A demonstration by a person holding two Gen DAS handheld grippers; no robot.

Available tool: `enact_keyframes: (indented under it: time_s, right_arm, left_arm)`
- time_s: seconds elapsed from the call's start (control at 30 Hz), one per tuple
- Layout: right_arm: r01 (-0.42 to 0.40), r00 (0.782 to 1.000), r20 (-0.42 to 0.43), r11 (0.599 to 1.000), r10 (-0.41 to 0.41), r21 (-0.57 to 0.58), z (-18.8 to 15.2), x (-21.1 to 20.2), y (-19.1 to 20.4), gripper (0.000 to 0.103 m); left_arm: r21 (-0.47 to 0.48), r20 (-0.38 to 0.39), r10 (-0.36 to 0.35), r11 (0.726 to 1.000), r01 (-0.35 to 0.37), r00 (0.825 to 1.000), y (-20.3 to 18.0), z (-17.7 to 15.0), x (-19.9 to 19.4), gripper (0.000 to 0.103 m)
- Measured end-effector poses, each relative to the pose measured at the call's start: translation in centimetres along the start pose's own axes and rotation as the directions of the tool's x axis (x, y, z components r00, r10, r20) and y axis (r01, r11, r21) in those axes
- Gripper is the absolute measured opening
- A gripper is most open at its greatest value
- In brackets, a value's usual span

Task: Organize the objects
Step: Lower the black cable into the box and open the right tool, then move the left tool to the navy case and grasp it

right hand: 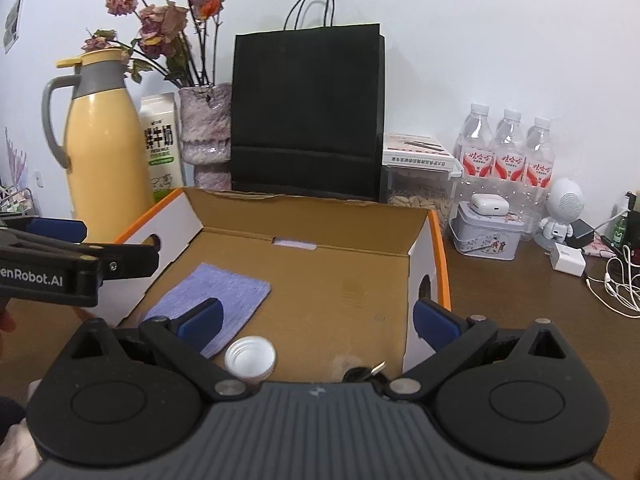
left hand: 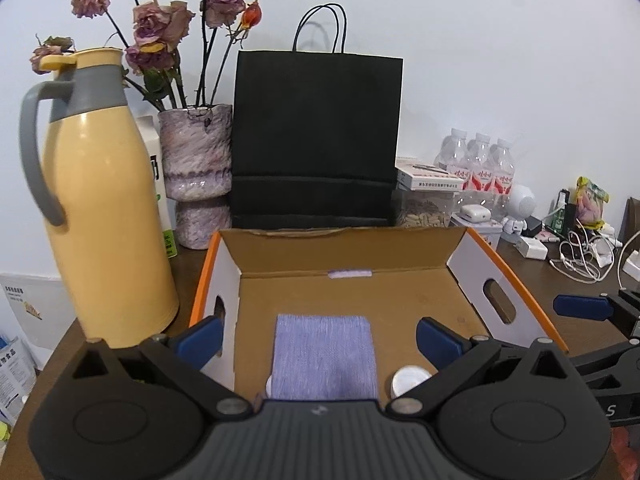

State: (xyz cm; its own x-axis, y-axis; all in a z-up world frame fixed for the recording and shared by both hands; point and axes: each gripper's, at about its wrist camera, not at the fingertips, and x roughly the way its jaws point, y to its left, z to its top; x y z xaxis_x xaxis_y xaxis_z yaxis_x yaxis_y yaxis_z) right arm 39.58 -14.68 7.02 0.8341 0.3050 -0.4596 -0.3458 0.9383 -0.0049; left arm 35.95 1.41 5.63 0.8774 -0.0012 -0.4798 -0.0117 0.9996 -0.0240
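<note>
An open cardboard box [left hand: 496,276] [right hand: 424,256] with orange edges sits on the brown table. A folded purple cloth [left hand: 325,354] [right hand: 224,294] lies flat on its floor. Beside the cloth stands a small white cap [left hand: 408,380] [right hand: 250,358]. A dark keyring-like object [right hand: 366,374] lies at the box's near edge, mostly hidden. My left gripper [left hand: 320,338] hangs open over the cloth, nothing between its blue pads. My right gripper [right hand: 320,318] is open wide above the box's right half, empty. Its blue finger [left hand: 584,306] shows at the right in the left wrist view.
Behind the box stand a yellow thermos jug [left hand: 104,208], a milk carton [right hand: 160,144], a vase of dried roses [left hand: 198,176], a black paper bag [left hand: 316,136] and three water bottles [right hand: 508,148]. A tin [right hand: 486,232], chargers and cables [right hand: 620,284] lie on the right.
</note>
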Motion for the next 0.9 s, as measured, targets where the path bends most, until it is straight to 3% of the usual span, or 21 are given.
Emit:
enact_keyframes:
  time_s: [0.5,0.9]
  right_arm:
    - [0.000,1.000,-0.014,1.000,0.000,-0.004,-1.2,-7.9,2.7,0.103]
    - [-0.001,0.999,-0.041,1.000,0.000,-0.004,-4.1,-14.4,5.1,0.103]
  left_arm:
    - [0.015,-0.037,0.037,0.999,-0.036,0.999,0.6,-2.3,-7.8,0.103]
    - [0.026,-0.089,0.070,0.997,-0.068,0.994,2.0,-6.3,-14.0,0.103]
